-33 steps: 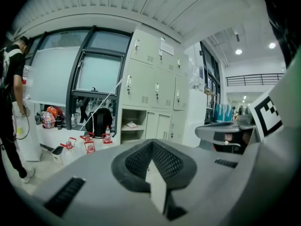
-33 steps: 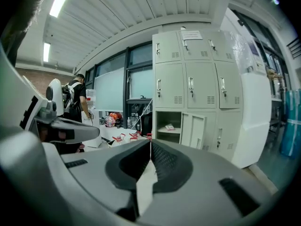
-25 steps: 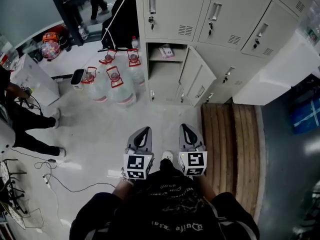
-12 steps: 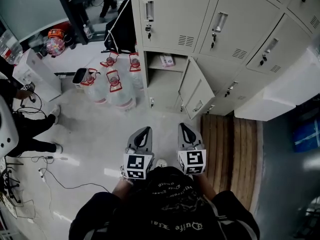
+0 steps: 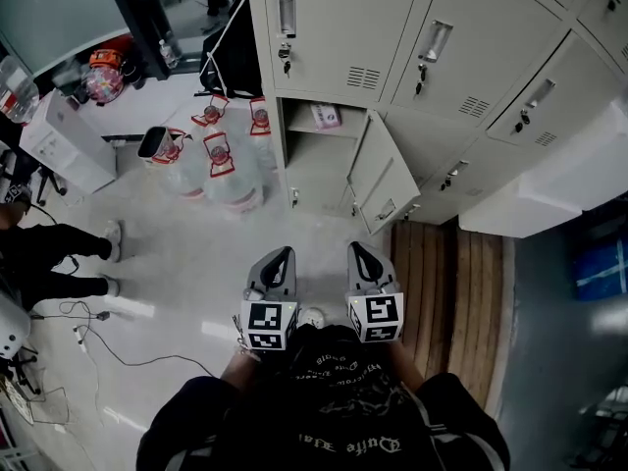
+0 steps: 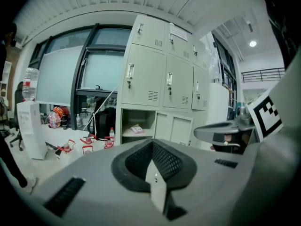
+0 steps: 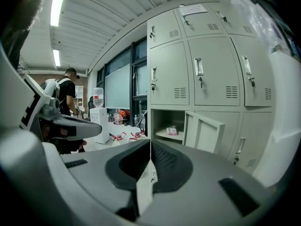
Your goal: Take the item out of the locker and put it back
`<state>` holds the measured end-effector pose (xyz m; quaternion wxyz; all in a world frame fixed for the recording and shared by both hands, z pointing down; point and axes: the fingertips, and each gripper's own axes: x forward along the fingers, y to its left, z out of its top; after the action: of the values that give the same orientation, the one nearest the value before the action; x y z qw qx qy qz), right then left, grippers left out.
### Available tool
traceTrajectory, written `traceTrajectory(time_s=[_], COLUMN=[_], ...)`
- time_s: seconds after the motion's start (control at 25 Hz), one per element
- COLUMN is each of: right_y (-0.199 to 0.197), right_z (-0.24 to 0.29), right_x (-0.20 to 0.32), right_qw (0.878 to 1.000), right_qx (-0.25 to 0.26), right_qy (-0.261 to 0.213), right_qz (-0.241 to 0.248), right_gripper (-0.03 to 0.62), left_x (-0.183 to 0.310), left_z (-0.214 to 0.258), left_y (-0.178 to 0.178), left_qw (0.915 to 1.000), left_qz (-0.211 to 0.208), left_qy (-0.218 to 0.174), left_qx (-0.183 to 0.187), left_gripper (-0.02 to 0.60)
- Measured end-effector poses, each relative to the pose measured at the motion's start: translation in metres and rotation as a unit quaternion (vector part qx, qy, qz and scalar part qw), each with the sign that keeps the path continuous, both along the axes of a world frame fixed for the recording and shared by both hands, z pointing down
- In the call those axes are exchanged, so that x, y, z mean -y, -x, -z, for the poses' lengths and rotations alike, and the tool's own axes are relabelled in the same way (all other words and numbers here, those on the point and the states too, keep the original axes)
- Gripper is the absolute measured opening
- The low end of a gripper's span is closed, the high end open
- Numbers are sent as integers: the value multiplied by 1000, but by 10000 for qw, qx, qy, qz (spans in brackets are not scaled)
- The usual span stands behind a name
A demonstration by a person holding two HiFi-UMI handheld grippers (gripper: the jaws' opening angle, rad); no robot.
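A grey wall of lockers fills the top of the head view. One low locker (image 5: 322, 155) stands open, its door (image 5: 379, 177) swung out to the right. On its upper shelf lies a small pink-and-white packet (image 5: 326, 117), also seen in the left gripper view as the packet (image 6: 137, 129) and in the right gripper view as the packet (image 7: 172, 131). My left gripper (image 5: 284, 255) and right gripper (image 5: 356, 250) are held side by side in front of me, well short of the locker. Both point at it, shut and empty.
Several water jugs (image 5: 222, 160) with red handles stand on the floor left of the open locker. A white dispenser (image 5: 62, 141) and a person's legs (image 5: 59, 253) are further left. Cables (image 5: 98, 349) trail on the floor. A wooden pallet (image 5: 446, 283) lies to the right.
Both grippers and my view have moved toward the lockers, so the open locker shows larger and nearer. The jaws have stayed shut.
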<state>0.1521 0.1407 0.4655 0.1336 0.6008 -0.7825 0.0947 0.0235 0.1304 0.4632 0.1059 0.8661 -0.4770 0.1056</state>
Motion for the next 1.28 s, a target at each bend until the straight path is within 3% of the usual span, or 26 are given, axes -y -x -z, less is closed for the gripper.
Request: traceTrajectory(time_s=[0.72, 1.28], right_y=[-3, 14], right_z=[-7, -16], right_x=[98, 185], right_qw=[9981, 9934], right_qx=[36, 114], right_qy=[109, 221], right_qz=[-606, -1121], right_gripper=[6, 6], left_x=[119, 214], left_z=[-8, -17], left_y=[-4, 29], left_qw=[9986, 9962], left_qz=[-526, -854], left_qy=[64, 93], left_qx=[14, 138], left_gripper=[6, 6])
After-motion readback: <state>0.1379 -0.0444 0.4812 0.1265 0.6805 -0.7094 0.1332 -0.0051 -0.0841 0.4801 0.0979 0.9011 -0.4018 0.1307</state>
